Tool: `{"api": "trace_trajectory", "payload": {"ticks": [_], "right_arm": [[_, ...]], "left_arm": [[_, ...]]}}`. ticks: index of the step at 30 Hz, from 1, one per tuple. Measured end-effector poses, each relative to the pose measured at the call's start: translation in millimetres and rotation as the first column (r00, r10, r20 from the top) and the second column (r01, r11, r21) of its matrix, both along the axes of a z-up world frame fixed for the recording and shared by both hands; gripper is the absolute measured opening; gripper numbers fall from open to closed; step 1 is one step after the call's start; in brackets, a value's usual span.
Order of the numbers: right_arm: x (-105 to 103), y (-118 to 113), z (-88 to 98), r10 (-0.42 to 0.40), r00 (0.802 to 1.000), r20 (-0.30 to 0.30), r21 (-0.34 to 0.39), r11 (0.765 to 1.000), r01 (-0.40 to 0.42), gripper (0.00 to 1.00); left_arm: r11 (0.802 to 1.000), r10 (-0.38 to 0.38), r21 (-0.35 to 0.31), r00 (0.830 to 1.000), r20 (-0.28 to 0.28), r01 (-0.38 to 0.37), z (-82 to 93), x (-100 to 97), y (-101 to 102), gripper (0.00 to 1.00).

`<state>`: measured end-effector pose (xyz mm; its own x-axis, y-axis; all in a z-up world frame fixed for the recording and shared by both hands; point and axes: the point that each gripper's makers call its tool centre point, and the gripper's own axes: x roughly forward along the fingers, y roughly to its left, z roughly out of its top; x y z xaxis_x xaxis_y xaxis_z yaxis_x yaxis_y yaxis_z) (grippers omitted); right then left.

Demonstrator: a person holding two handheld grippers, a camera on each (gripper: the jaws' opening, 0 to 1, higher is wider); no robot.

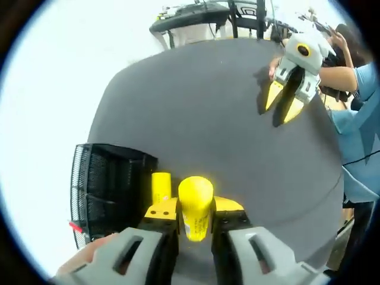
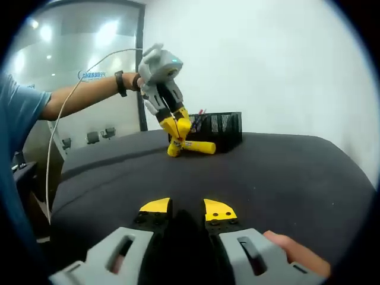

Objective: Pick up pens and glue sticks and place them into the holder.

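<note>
Left gripper view looks down its own left claw (image 1: 195, 221), whose yellow-tipped jaws pinch a yellow cylindrical glue stick (image 1: 195, 205) that stands upright between them, cap up. A second yellow glue stick (image 1: 161, 187) lies just behind the left jaw, beside the black wire-mesh holder (image 1: 107, 190) at the near left edge of the dark grey bench (image 1: 202, 113). Toward the far right edge the right claw (image 1: 284, 104) hangs with its jaws spread and nothing between them. Right gripper view shows the same: the right claw (image 2: 186, 212) is spread above the bench (image 2: 285, 172), a hand's fingers (image 2: 294, 249) wrapping its grip, while the person's forearm (image 2: 89, 95) reaches in from the left, wrist bent down, tilting the left claw (image 2: 176, 133) onto the glue stick in front of the holder (image 2: 217, 127).
</note>
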<state>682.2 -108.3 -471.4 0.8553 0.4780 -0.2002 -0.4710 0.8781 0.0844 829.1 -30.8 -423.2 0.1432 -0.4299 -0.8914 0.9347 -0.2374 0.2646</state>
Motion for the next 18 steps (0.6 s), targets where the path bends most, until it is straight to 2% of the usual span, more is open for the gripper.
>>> {"api": "trace_trajectory", "payload": {"ticks": [5,8,13,18], "right_arm": [[-0.2,-0.5,-0.6,-0.004,1.0,-0.004,-0.003,1.0,0.004,0.17],[-0.1,-1.5,0.0,-0.009,1.0,-0.005,0.003,1.0,0.009,0.17],[-1.1,-1.0,-0.5,-0.013,1.0,-0.01,0.001,1.0,0.013,0.17],[-2.2,-0.2,-0.3,-0.012,1.0,-0.008,-0.002,1.0,0.012,0.17]], "left_arm": [[0.995,0.034,-0.089,0.999,-0.016,-0.035,22.2,0.9,3.9,0.16],[0.992,0.048,-0.118,0.999,-0.019,-0.05,33.0,1.4,8.3,0.16],[0.987,0.07,-0.148,0.998,0.007,-0.068,49.6,1.9,18.0,0.16],[0.971,0.107,-0.215,0.994,0.012,-0.102,68.6,7.8,26.0,0.15]]}}
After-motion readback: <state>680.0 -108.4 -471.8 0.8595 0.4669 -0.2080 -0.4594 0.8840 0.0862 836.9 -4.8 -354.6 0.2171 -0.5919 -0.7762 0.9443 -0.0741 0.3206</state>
